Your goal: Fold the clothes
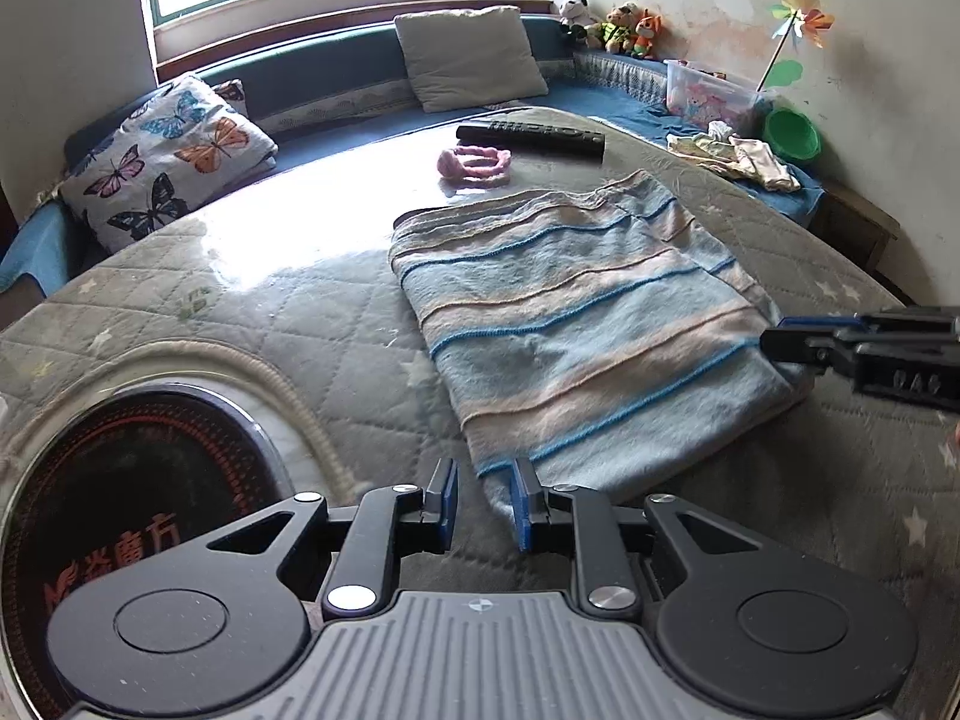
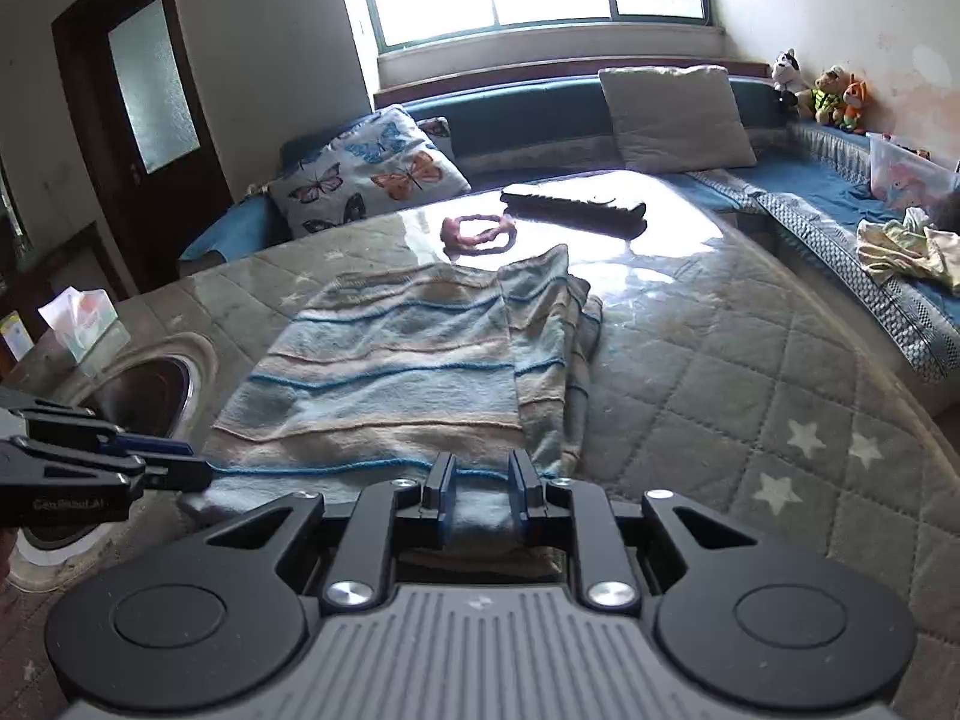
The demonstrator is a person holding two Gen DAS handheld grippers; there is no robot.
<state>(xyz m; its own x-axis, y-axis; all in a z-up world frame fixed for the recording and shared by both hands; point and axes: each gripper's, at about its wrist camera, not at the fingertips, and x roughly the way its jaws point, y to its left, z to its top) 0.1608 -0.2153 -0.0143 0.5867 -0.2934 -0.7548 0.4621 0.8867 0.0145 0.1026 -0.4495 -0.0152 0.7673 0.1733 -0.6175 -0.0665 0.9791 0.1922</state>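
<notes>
Quilted table cover (image 1: 288, 324) under folded striped sweater (image 1: 576, 312), center. My L claw (image 1: 483, 501) spread at its 6 o'clock corner; R claw (image 2: 480, 495) spread over near edge.

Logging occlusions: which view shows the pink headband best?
The left wrist view: the pink headband lies unobstructed beyond the striped garment. In the right wrist view it is smaller, in window glare, but visible.
</notes>
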